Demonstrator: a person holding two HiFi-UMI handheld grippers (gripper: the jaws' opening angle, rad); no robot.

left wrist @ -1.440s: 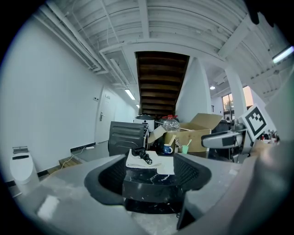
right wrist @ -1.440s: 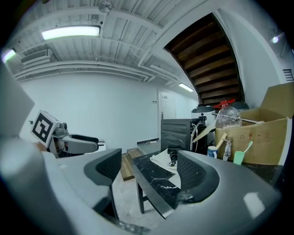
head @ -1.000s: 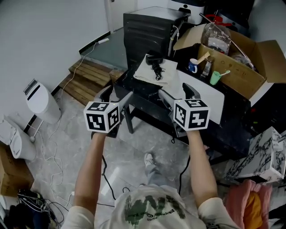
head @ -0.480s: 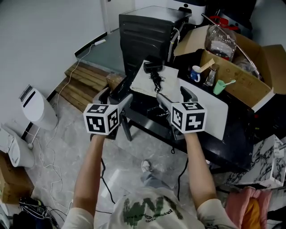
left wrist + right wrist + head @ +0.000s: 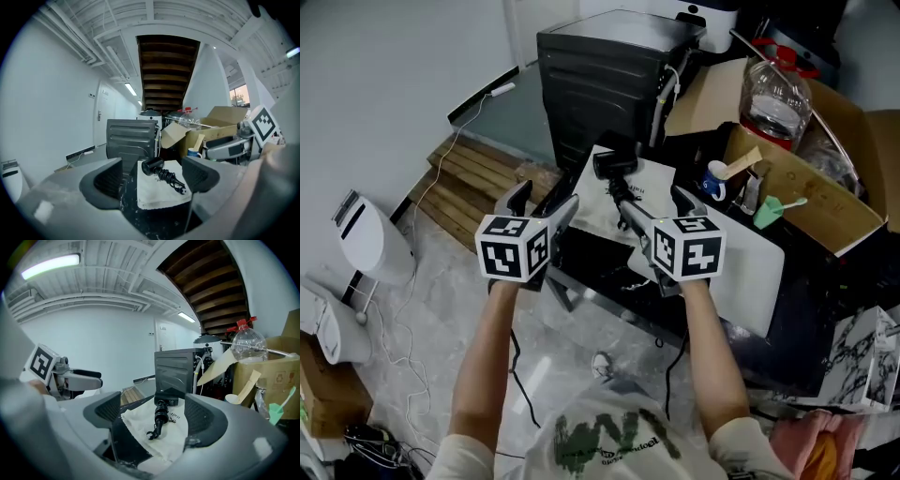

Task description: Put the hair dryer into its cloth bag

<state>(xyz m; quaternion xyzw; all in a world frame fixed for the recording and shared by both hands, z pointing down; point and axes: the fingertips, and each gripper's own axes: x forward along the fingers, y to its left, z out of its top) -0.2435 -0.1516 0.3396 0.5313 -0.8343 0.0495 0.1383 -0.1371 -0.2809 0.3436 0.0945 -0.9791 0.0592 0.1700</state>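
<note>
- head view: the left gripper and right gripper sit side by side over the near edge of the black table. their marker cubes block a good chunk of it.
- the right gripper's body covers the near end of the white cloth bag and the tail of the cord. the cardboard box at the back is cut off by the right edge.
- the hair dryer is small and black. it's lying on top of the bag, not inside it, with its blocky head at the far end. the ribbed part trailing toward the person could be handle or wound-up cord, can't tell which.
- left gripper view: its fingers are spread wide and have just been opening, with nothing pinched. the dryer and bag show in the gap, but they're further off on the table corner.
- the bag's near edge drops behind the gripper body. the right gripper pokes in at the right, blurry and half cut off.
- right gripper view: its fingers are spread too and holding nothing.
- the dryer lies lengthwise on the rumpled bag ahead, with the cord end curling into a small hook shape. there's tiny print on the bag beside it, too small to read.
- the bag's near corner is hidden under the gripper.
</note>
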